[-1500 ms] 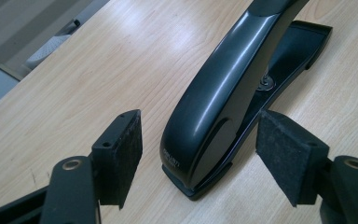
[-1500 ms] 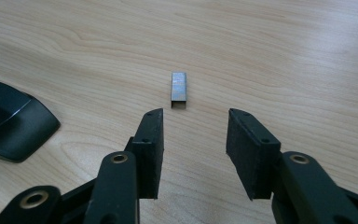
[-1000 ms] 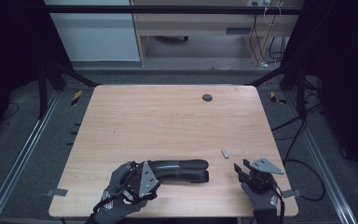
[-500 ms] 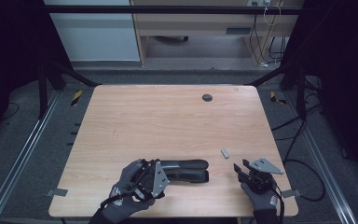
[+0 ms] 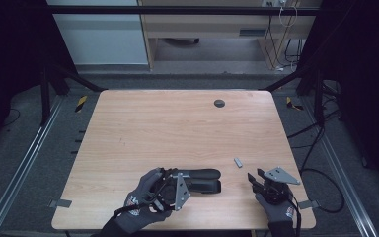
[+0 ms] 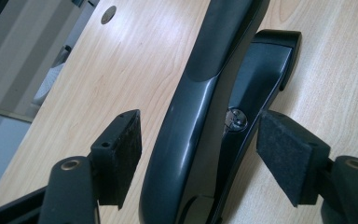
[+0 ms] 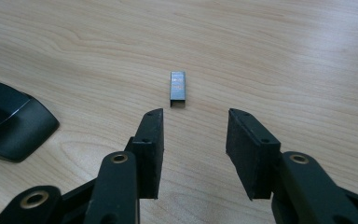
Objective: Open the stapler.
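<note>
A black plastic stapler (image 5: 201,179) lies on its side near the front edge of the pale wooden table (image 5: 177,128), with its arm swung slightly open and a metal pivot rivet (image 6: 236,119) exposed. The left gripper (image 6: 198,151) is positioned around the stapler's rear body, jaws apart, one pad on each side and neither pad seen touching. A small grey strip of staples (image 7: 177,88) rests flat on the table to the right of the stapler, well apart from it. The right gripper (image 7: 194,147) is held just short of the strip, jaws apart, the strip lying slightly left of their centre line. It is judged that the stapler should be clamped squarely on its body below the rivet, and that the right gripper should be shifted left and lowered before closing across the strip's narrow width.
</note>
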